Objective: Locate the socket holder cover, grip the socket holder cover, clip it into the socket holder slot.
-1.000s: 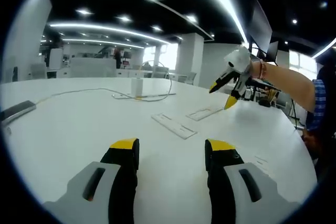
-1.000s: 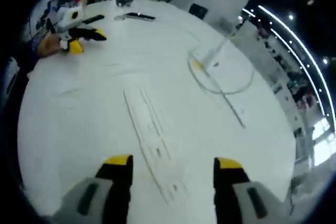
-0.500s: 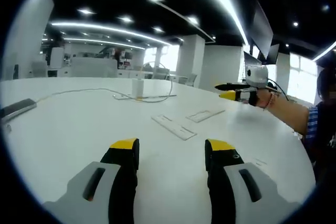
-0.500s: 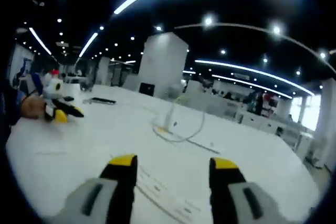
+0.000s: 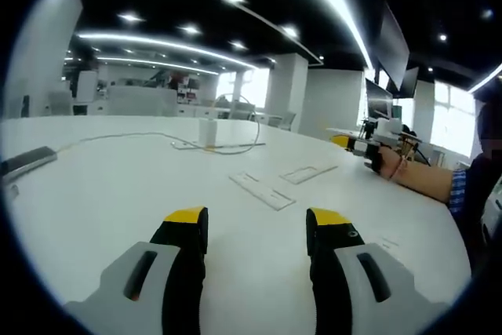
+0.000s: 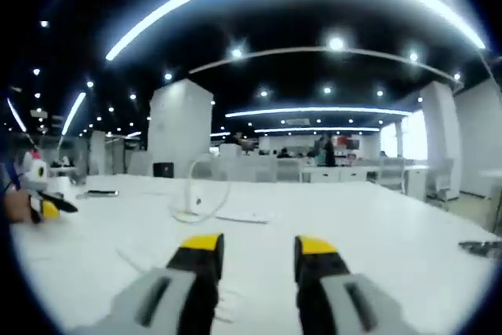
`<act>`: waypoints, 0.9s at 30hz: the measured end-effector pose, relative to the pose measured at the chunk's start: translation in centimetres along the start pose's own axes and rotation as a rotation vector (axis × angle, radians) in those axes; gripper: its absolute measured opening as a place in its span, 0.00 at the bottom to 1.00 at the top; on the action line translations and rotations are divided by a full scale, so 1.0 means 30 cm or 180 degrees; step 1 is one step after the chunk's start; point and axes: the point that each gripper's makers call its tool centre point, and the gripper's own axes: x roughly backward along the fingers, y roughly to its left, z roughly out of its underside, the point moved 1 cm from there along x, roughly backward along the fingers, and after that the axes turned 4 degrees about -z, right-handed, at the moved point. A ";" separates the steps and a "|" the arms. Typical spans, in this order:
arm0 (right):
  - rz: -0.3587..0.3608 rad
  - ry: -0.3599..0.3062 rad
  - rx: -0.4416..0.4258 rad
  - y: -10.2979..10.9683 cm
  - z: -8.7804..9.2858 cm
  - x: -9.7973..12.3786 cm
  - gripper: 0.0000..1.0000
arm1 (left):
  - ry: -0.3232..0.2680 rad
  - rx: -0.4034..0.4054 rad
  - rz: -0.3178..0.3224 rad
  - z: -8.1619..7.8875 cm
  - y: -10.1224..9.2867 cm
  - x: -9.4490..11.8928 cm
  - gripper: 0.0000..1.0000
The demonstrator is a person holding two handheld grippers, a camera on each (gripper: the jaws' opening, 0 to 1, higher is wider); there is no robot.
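- Tabletop [image 5: 94,194]: large, white, seen in both views w/ an open office behind, lit by ceiling light strips.
- White cable [image 5: 157,140]: laid in a long curve toward the far edge of the tabletop, w/ a loop by a small white upright block [image 5: 206,131]; same cable loop [image 6: 205,202] is seen in the right gripper view.
- Left hand-held gripper [image 5: 255,221]: jaws w/ yellow tips are held apart over the near part of the tabletop, nothing between them. It is also seen small at the left side of the right gripper view [image 6: 49,208], held in a hand [image 6: 16,205].
- Right hand-held gripper [image 6: 252,245]: jaws are a little apart, w/ a gap between the yellow tips, nothing gripped. In the left gripper view it is seen [image 5: 357,145] above the tabletop's right edge, held by a forearm w/ a blue checked sleeve [image 5: 461,194]; jaw state can't be told there.
- Socket holder [image 5: 261,191]: long flat white strip lying on the tabletop, mid-way across, ahead of the left jaws, apart from both grippers.
- Socket holder cover [image 5: 307,171]: shorter flat white piece lying just beyond the strip, toward the right edge, not touching it. Which of the two pieces is the cover can't be told for sure.
- Dark flat device [image 5: 27,162]: lies near the left edge of the tabletop.
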 end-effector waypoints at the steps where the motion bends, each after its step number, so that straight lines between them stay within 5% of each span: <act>1: 0.0059 0.0068 -0.0003 -0.012 0.013 -0.002 0.31 | -0.0001 0.0002 -0.0006 0.000 0.001 0.001 0.51; 5: 0.0104 0.0189 0.0011 -0.018 0.033 -0.006 0.22 | -0.0017 0.0049 -0.0033 -0.004 0.010 0.004 0.51; 7: 0.0124 0.0411 0.0191 -0.019 0.064 -0.003 0.06 | -0.0023 0.0073 -0.0047 -0.006 0.013 0.005 0.51; 27: 0.0088 0.0945 0.0351 -0.031 0.150 -0.008 0.04 | -0.0023 0.0084 -0.0045 -0.005 0.009 0.007 0.51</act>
